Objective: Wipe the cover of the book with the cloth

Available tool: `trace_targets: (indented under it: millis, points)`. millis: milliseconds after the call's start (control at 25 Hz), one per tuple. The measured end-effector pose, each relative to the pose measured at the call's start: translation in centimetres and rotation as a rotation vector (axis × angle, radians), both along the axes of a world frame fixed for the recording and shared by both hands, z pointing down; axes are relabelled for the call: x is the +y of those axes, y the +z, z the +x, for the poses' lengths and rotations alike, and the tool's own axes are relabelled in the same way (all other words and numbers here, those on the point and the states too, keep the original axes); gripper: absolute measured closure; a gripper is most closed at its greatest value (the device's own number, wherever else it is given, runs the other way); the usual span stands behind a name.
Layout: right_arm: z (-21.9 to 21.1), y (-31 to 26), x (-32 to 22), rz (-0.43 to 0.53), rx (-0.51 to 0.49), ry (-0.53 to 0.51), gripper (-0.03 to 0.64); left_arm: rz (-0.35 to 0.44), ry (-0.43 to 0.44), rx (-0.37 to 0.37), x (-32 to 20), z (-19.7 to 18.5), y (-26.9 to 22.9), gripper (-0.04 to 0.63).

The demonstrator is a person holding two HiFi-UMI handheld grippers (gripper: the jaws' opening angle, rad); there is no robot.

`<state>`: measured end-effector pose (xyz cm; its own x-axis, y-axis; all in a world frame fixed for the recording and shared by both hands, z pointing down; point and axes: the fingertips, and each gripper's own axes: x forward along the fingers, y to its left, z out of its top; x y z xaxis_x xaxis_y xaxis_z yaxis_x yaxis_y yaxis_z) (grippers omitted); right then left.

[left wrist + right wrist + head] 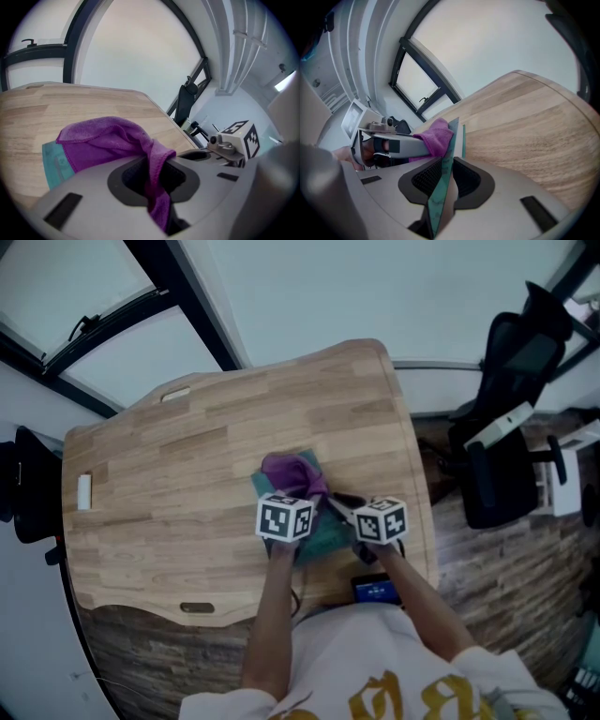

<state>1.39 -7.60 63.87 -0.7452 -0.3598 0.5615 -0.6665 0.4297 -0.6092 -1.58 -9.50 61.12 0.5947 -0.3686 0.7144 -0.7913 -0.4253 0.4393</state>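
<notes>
A teal book (323, 531) lies on the wooden table (187, 484), near its front right part. A purple cloth (292, 474) rests bunched on the book's cover. My left gripper (157, 185) is shut on a fold of the cloth (112, 140), which spreads over the teal cover (54, 161). My right gripper (440, 187) is shut on the book's cover (443, 180), which stands edge-on between its jaws. From the right gripper view the cloth (436, 138) shows beyond the cover, beside the left gripper's body (393, 143).
A black office chair (511, 427) stands right of the table. A small white object (84, 490) lies near the table's left edge. A phone-like blue screen (375, 591) sits at the front edge. Dark window frames run behind the table.
</notes>
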Motion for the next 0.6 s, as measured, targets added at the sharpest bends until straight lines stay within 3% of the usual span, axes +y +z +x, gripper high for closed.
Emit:
trace_targets:
  millis: [600]
  points:
    - [0.0, 0.4, -0.1, -0.012, -0.008, -0.004, 0.548, -0.038, 0.028, -0.007, 3.9, 0.7, 0.1, 0.546]
